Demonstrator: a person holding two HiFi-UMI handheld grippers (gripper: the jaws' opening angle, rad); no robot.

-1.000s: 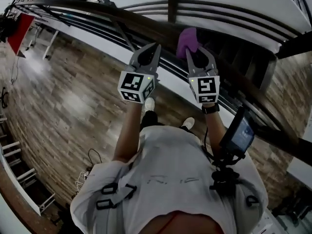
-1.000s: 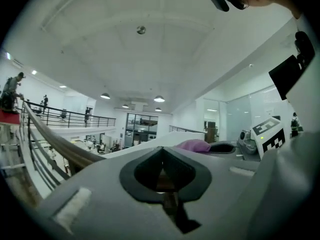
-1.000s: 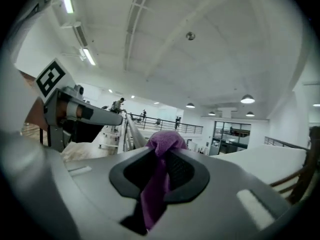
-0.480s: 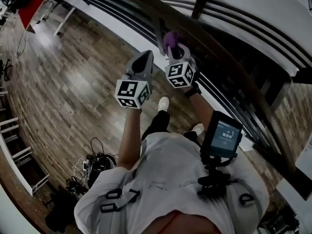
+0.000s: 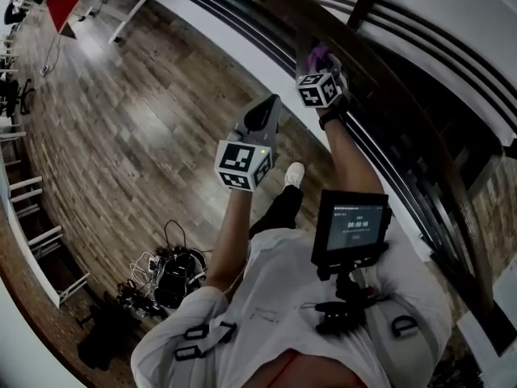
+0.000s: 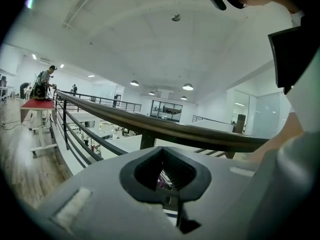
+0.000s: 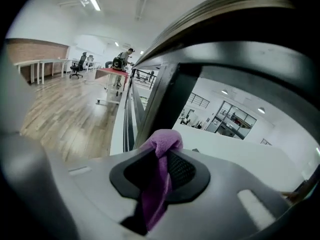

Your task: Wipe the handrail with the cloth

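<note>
**Purple cloth pinched in the right tongs at the rail**

At the left of the head view lies the brown wood-plank floor (image 5: 121, 120), far below. Above it hangs the left gripper (image 5: 266, 110), which points up toward the railing but stays clear of it. Its own view shows the grey jaws pressed together with nothing between them. Beyond them the dark, rounded wooden handrail (image 6: 150, 125) runs across, with thin black metal bars (image 6: 75, 134) under it.

Further right, the right gripper (image 5: 317, 65) reaches up to the near edge of the handrail. Its jaws are clamped on the soft purple cloth (image 7: 159, 184). One end of the cloth bunches above the jaw tips, and the other hangs down between the pads. The bunched end sits right under the handrail, beside a dark upright post (image 7: 165, 96); whether it touches the rail cannot be told. At the lower right, a black rectangular screen (image 5: 351, 229) is mounted on the person's chest.
</note>
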